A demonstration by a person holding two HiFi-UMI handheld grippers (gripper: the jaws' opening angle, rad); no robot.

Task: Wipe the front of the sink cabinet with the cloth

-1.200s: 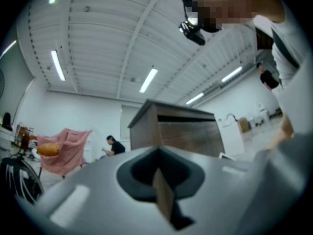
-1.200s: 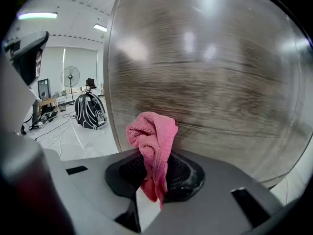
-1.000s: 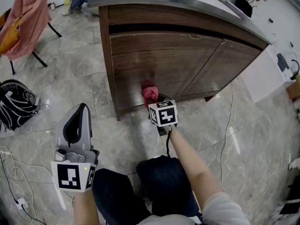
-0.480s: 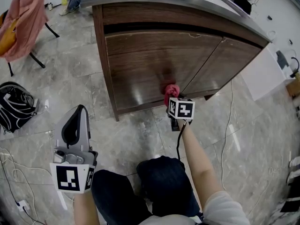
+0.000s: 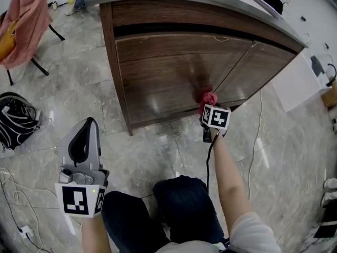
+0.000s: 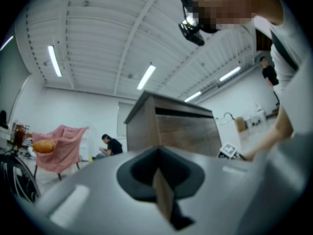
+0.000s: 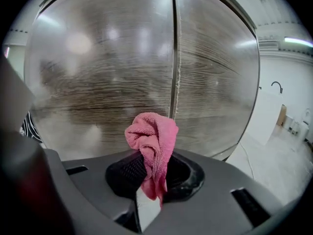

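The dark wood sink cabinet (image 5: 174, 73) stands ahead under a grey counter, its two doors meeting at a seam (image 7: 173, 58). My right gripper (image 5: 210, 105) is shut on a bunched pink cloth (image 7: 151, 146), whose wad (image 5: 208, 97) presses against the lower cabinet front close to the seam. The left gripper (image 5: 84, 141) hangs low at the left, away from the cabinet, jaws together with nothing between them; in its own view the left gripper (image 6: 159, 168) points up past the cabinet (image 6: 171, 126).
A marble tile floor (image 5: 147, 152) surrounds the cabinet. A black backpack (image 5: 16, 120) lies at the left, a chair draped in pink fabric (image 5: 26, 20) behind it. White cables (image 5: 255, 141) trail on the right. A seated person (image 6: 110, 146) is far off.
The right gripper has carried the cloth rightward along the lower cabinet front, from the left door to near the door seam. The left gripper has stayed put.
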